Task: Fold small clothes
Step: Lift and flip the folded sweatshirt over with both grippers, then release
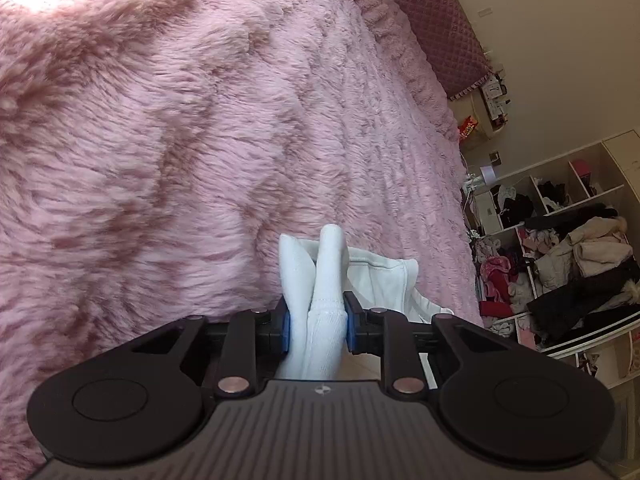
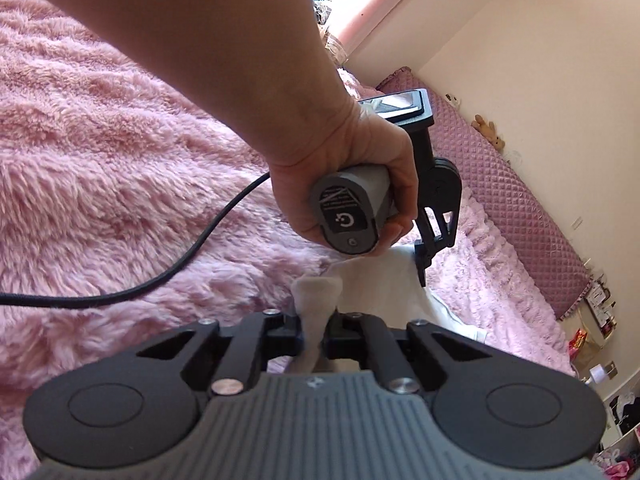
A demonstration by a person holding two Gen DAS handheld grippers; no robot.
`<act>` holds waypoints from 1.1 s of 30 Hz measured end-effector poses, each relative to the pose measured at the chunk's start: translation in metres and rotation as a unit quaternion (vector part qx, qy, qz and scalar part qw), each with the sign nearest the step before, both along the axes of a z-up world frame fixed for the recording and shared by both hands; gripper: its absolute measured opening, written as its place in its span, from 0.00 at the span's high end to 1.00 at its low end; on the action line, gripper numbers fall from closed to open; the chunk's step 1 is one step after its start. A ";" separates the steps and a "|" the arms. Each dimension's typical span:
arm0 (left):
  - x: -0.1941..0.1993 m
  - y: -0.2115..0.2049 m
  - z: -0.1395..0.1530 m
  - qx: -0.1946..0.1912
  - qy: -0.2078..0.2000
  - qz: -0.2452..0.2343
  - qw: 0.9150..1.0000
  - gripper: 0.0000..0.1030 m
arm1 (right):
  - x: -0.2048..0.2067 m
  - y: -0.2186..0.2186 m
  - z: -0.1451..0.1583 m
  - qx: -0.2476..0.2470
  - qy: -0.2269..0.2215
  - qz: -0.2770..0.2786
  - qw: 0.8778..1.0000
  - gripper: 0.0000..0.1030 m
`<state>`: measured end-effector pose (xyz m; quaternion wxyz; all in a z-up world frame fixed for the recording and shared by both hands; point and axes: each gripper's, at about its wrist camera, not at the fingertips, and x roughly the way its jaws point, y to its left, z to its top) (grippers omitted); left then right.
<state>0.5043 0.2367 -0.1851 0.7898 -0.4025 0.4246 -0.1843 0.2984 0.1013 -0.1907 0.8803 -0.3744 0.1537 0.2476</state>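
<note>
A small white garment (image 1: pixel 380 280) lies bunched at the near edge of a fluffy pink blanket (image 1: pixel 180 140). My left gripper (image 1: pixel 316 326) is shut on a thick folded part of it, and the white cloth fills the gap between the blue pads. In the right wrist view the same white garment (image 2: pixel 384 280) spreads over the blanket (image 2: pixel 100 168). My right gripper (image 2: pixel 313 334) is shut on a narrow strip of it that stands up between the jaws. Just beyond, a person's hand (image 2: pixel 360 160) holds the left gripper's handle, and its fingers (image 2: pixel 423 268) reach down onto the cloth.
A quilted purple headboard (image 1: pixel 440 28) (image 2: pixel 520 200) runs along the bed's far side by the cream wall. White shelves (image 1: pixel 560 260) piled with clothes stand to the right. A black cable (image 2: pixel 180 268) trails across the blanket. Soft toys (image 2: pixel 486 124) sit on the headboard.
</note>
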 end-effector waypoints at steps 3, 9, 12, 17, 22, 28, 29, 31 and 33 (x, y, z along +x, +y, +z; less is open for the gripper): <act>-0.007 -0.004 0.013 0.002 -0.017 0.000 1.000 0.79 | 0.003 -0.005 0.009 0.021 0.002 -0.010 1.000 1.00; -0.011 -0.023 0.050 0.009 -0.032 -0.020 0.999 0.82 | 0.002 -0.028 0.042 0.088 0.002 -0.046 0.995 1.00; -0.006 -0.043 0.068 0.018 -0.022 -0.032 0.999 0.83 | 0.002 -0.052 0.062 0.125 0.002 -0.073 0.989 1.00; -0.001 -0.093 0.098 0.033 -0.035 -0.058 0.997 0.83 | -0.003 -0.103 0.087 0.182 -0.001 -0.125 0.975 1.00; 0.000 -0.163 0.119 0.045 -0.057 -0.087 0.993 0.83 | -0.006 -0.166 0.101 0.232 -0.018 -0.170 0.958 1.00; 0.003 -0.251 0.125 0.049 -0.076 -0.137 0.986 0.83 | -0.015 -0.245 0.110 0.265 -0.045 -0.228 0.936 1.00; 0.003 -0.267 0.123 0.051 -0.079 -0.145 0.985 0.83 | -0.019 -0.261 0.110 0.266 -0.050 -0.239 0.933 1.00; 0.002 -0.291 0.116 0.055 -0.078 -0.155 0.983 0.84 | -0.023 -0.290 0.106 0.269 -0.048 -0.262 0.926 1.00; 0.000 -0.315 0.108 0.062 -0.077 -0.166 0.981 0.84 | -0.025 -0.316 0.100 0.276 -0.038 -0.287 0.917 1.00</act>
